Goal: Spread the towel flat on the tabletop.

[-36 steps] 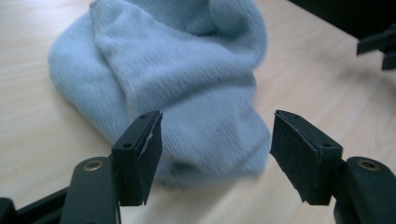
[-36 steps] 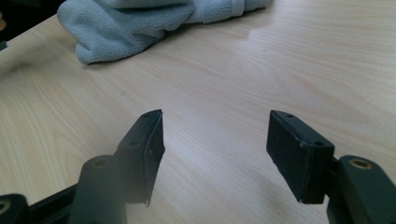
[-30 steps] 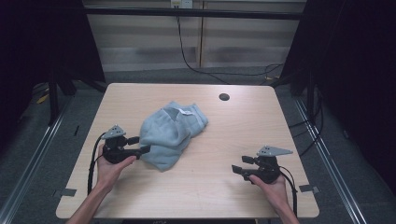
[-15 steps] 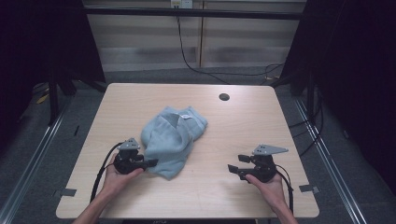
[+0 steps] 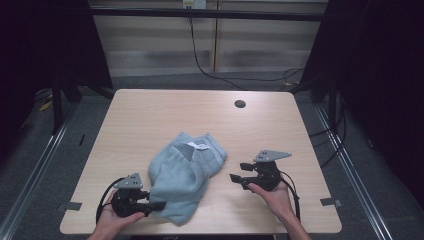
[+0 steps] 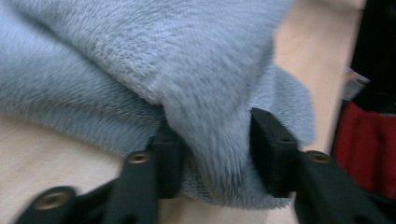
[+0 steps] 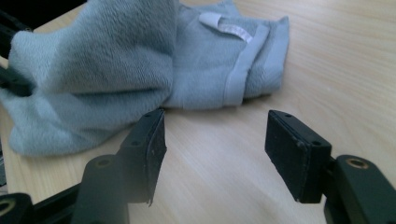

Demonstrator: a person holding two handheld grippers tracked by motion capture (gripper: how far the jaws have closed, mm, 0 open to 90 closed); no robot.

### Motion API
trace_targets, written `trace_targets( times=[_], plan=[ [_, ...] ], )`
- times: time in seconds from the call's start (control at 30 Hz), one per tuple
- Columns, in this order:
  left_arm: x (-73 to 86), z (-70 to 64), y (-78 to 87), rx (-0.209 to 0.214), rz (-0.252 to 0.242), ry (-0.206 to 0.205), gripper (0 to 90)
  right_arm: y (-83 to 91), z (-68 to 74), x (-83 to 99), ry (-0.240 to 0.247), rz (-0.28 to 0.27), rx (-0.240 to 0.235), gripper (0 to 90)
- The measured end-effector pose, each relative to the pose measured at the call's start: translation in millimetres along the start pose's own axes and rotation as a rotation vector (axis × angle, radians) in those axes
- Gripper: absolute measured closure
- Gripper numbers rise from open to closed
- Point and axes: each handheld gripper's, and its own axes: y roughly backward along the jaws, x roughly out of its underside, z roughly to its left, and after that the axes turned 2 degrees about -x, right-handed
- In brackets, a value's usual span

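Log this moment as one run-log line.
left claw: gripping blue towel corner | right claw: open, beside towel | table: towel crumpled

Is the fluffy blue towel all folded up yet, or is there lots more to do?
Not yet. The towel lies crumpled on the table, no neat fold showing. The left gripper has a fold of it between its jaws. The right gripper is open and empty beside it. Probably most of the folding is left.

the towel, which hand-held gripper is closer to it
Left. The left hand-held gripper has a fold of the towel between its jaws at the near edge. The right hand-held gripper is open, just off the towel's right side, not touching.
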Motion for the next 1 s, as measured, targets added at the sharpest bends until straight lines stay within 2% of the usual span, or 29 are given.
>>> trace_targets(
  times=[0.03,0.07,0.1,0.13,0.17,0.2,0.23,0.27,0.3,0.33,0.37,0.4,0.43,0.47,0.5,0.53,0.57,0.6,0.67,0.7,0.73,0.77,0.8,0.83,0.87,0.9,0.93,0.97,1.0],
  plan=[
    [-1.6,0.0,4.3,0.014,-0.018,0.018,38.4,-3.1,0.8,-10.0,0.009,-0.011,-0.007,39.3],
    [-3.9,1.0,6.9,0.013,-0.027,0.031,38.4,-3.1,0.8,-10.0,0.009,-0.011,-0.007,39.3],
    [-8.4,3.0,10.0,-0.004,-0.047,0.045,35.8,-6.1,1.7,-20.6,0.019,-0.027,-0.013,39.8],
    [-19.6,7.4,13.9,-0.012,-0.094,0.049,35.8,-8.9,1.7,-27.3,0.029,-0.035,-0.012,39.9],
    [-26.0,10.6,15.0,-0.02,-0.11,0.052,35.7,-12.3,2.2,-34.3,0.028,-0.043,-0.011,39.8],
    [-26.0,10.6,15.0,-0.02,-0.11,0.052,35.3,-12.3,2.2,-34.3,0.028,-0.043,-0.011,39.8],
    [-32.4,14.2,15.7,-0.028,-0.134,0.048,35.3,-16.4,2.2,-41.3,0.03,-0.049,-0.023,40.0],
    [-45.4,23.8,14.1,-0.043,-0.173,0.053,37.6,-25.4,3.8,-55.7,0.049,-0.044,-0.027,40.0],
    [-45.4,23.8,14.1,-0.043,-0.173,0.053,37.0,-30.1,3.9,-62.7,0.051,-0.047,-0.034,40.1],
    [-55.4,37.0,9.5,-0.047,-0.223,0.079,37.7,-35.5,3.4,-69.4,0.052,-0.052,-0.043,40.0],
    [-59.8,44.2,4.9,-0.077,-0.215,0.098,39.4,-40.6,3.5,-75.9,0.05,-0.054,-0.043,39.9],
    [-59.8,44.2,4.9,-0.077,-0.215,0.098,40.3,-40.6,3.5,-75.9,0.05,-0.054,-0.043,39.9],
    [-62.6,51.4,-1.2,-0.097,-0.208,0.115,40.3,-46.0,3.0,-81.6,0.05,-0.065,-0.051,39.9],
    [-63.8,58.8,-8.9,-0.098,-0.191,0.134,43.3,-58.4,2.6,-91.1,0.04,-0.077,-0.073,39.7],
    [-62.2,70.3,-25.0,-0.135,-0.144,0.158,42.5,-65.3,3.3,-94.6,0.04,-0.074,-0.076,39.7],
    [-62.2,70.3,-25.0,-0.135,-0.144,0.158,41.9,-72.9,3.7,-97.2,0.043,-0.065,-0.087,39.5],
    [-60.7,74.6,-33.1,-0.146,-0.107,0.167,40.5,-81.0,4.0,-99.1,0.042,-0.052,-0.101,39.1],
    [-58.6,77.6,-39.0,-0.167,-0.081,0.171,40.5,-81.0,4.0,-99.1,0.042,-0.052,-0.101,39.1],
    [-55.7,82.0,-44.6,-0.141,-0.051,0.191,37.8,-97.1,4.3,-101.4,0.041,-0.013,-0.125,38.3],
    [-55.5,82.6,-45.0,-0.142,-0.044,0.189,37.6,-104.8,2.9,-101.5,0.032,0.0,-0.15,38.3],
    [-55.2,83.3,-44.8,-0.14,-0.046,0.182,37.4,-119.3,2.0,-98.0,0.035,0.035,-0.144,38.5],
    [-55.2,83.3,-44.8,-0.14,-0.046,0.182,37.5,-119.3,2.0,-98.0,0.035,0.035,-0.144,38.5],
    [-54.8,82.8,-46.1,-0.138,-0.042,0.181,37.5,-126.3,2.1,-95.3,0.04,0.058,-0.131,38.7],
    [-54.0,82.1,-48.6,-0.139,-0.017,0.155,37.9,-132.5,1.4,-92.1,0.037,0.078,-0.134,38.9],
    [-52.4,79.5,-52.6,-0.14,-0.001,0.129,38.2,-141.6,1.0,-85.4,0.042,0.106,-0.108,39.3],
    [-52.4,79.5,-52.6,-0.14,-0.001,0.129,38.5,-141.6,1.0,-85.4,0.042,0.106,-0.108,39.3],
    [-52.1,78.6,-53.8,-0.137,0.002,0.129,38.6,-148.4,-1.3,-78.0,0.038,0.114,-0.11,39.8],
    [-52.3,76.7,-55.0,-0.14,0.003,0.123,39.3,-150.7,-1.9,-74.7,0.046,0.117,-0.072,39.5],
    [-52.0,75.8,-56.0,-0.141,0.007,0.115,40.4,-152.8,-3.0,-71.9,0.05,0.117,-0.067,39.4]
  ],
)
